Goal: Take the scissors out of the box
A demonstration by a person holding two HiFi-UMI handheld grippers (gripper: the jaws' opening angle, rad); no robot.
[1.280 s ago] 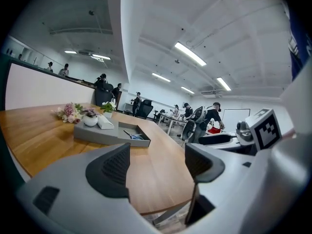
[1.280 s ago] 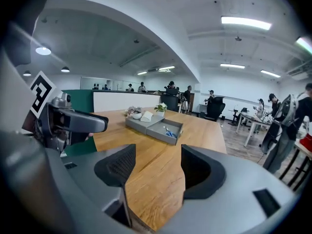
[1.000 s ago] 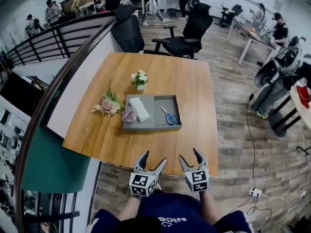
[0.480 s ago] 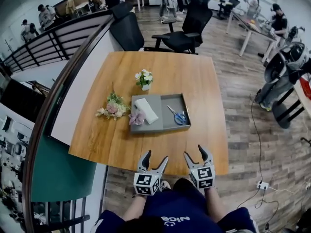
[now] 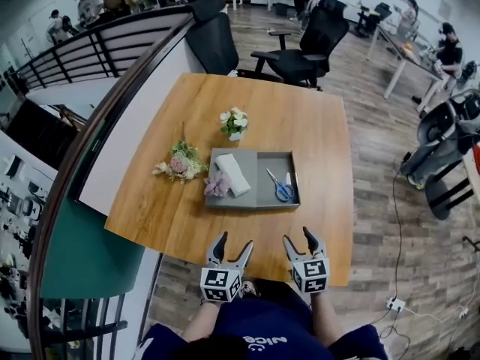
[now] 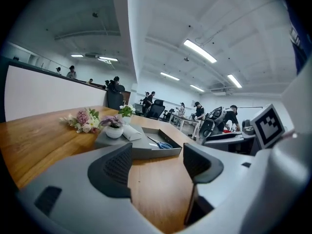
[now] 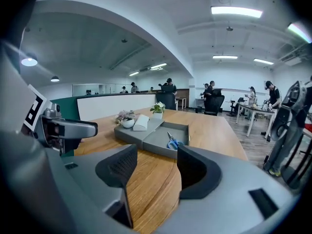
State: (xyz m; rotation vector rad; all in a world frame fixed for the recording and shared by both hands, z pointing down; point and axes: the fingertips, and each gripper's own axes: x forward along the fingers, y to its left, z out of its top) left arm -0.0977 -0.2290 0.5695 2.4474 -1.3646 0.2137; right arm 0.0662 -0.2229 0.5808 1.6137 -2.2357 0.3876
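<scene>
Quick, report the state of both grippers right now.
Left gripper: open, nothing between its jaws, which are closing slightly.
Right gripper: open, holding nothing.

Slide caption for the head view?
The left gripper and right gripper, fingers closing on nothing, at the table's near edge, short of the grey box holding the scissors.

Bright, even light from long white ceiling strip lamps [image 7: 236, 11]; faint soft shadows edge the shallow grey rectangular box [image 5: 251, 204] on the wooden tabletop [image 5: 300, 126]; fisheye bending, dark corners in gripper views
</scene>
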